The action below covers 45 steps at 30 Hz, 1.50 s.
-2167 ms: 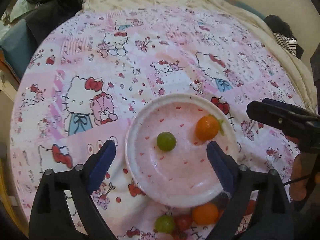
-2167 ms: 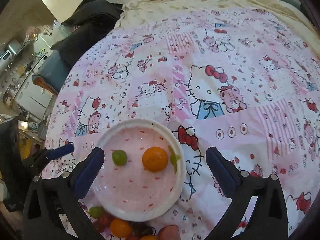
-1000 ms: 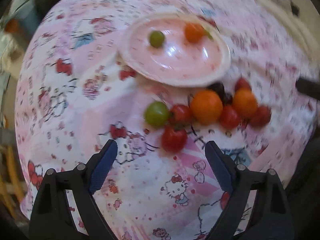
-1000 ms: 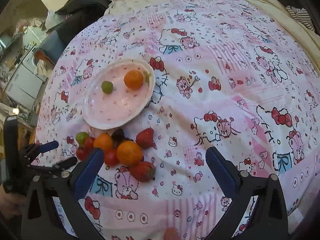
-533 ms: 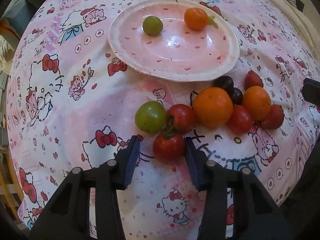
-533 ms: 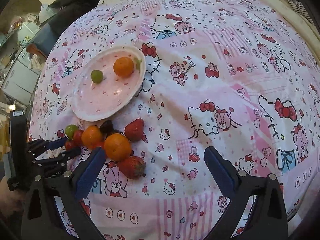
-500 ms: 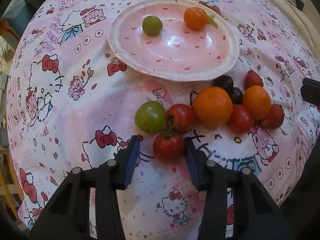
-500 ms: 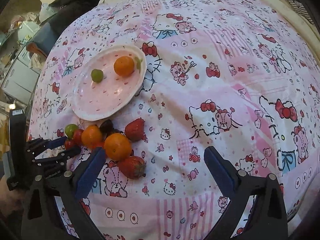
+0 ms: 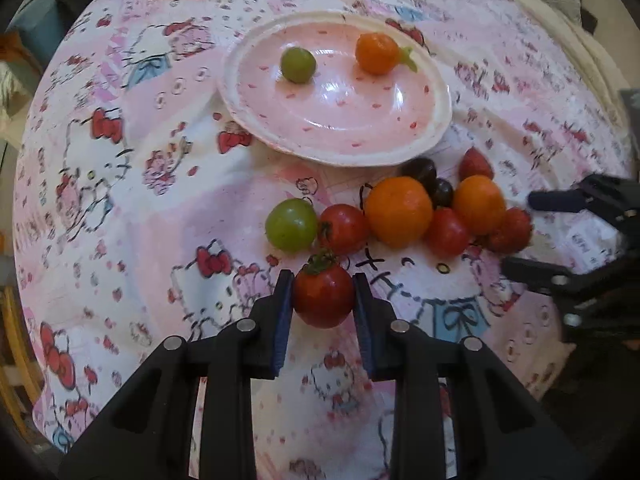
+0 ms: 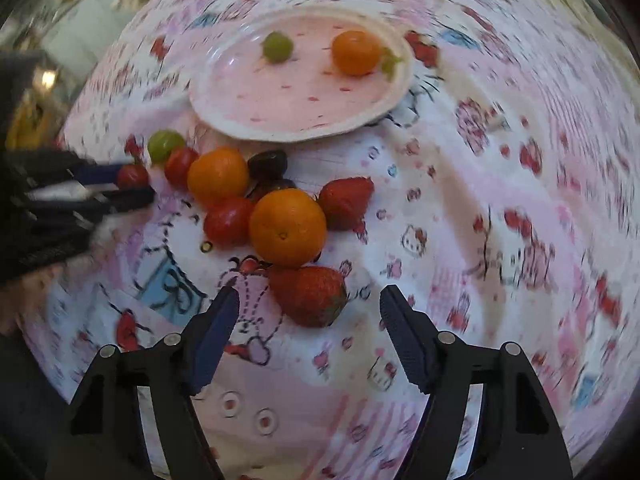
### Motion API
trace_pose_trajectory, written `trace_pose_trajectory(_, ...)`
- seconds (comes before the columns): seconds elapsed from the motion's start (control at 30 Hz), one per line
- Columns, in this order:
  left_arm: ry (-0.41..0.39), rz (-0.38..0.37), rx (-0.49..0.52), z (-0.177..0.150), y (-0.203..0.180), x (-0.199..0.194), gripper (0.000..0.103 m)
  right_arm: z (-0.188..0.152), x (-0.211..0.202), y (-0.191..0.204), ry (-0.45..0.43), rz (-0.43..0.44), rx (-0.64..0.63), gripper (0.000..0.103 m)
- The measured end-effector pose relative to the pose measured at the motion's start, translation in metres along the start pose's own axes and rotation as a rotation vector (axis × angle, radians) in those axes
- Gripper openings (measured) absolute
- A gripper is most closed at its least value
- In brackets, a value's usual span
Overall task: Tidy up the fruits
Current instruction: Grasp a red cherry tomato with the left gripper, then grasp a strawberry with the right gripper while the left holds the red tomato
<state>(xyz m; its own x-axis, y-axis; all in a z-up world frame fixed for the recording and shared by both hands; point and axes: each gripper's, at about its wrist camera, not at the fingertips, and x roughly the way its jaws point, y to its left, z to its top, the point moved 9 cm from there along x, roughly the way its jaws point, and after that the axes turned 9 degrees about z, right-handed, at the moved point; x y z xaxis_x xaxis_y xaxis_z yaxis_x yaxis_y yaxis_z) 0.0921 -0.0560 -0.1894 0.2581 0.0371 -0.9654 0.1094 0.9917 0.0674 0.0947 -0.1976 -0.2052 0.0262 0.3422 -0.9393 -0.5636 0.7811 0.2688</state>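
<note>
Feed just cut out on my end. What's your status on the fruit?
Left gripper closing on a red tomato, pads touching. Right gripper closing, strawberry between the jaws, not gripped. Plate clear to reach.

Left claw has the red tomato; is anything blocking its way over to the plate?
Yes: the green grape and another tomato lie between the held red tomato and the plate. Lifting the left claw over them should clear both.

Fruit cluster (image 10: pixel 256 208) packed tight along near rim of plate (image 9: pixel 436 136); no gap for fingers between pieces. Bedspread (image 10: pixel 500 220) bare toward its right edge. Plate centre free; grape (image 9: pixel 298 65) and orange (image 9: pixel 375 53) occupy its far side.
</note>
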Motion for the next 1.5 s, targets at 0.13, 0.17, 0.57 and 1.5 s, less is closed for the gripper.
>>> trace_pose_trajectory(0.13, -0.019, -0.051, -0.038, -0.001, 0.009, -0.023, 0.025, 0.004, 0.005, 0.009, 0.053, 0.023, -0.13, 0.066)
trace_pose_trajectory(0.17, -0.019, -0.054, -0.043, -0.001, 0.011, -0.024, 0.024, 0.006, 0.005, 0.012, 0.066, 0.02, -0.188, 0.066)
trace_pose_trajectory(0.57, 0.014, -0.072, -0.06, -0.007, 0.018, -0.023, 0.024, 0.01, 0.023, 0.018, 0.125, 0.045, -0.365, 0.045)
trace_pose_trajectory(1.5, -0.007, -0.051, -0.126, 0.0, 0.033, -0.023, 0.024, -0.019, 0.002, 0.005, 0.159, 0.059, -0.372, 0.035)
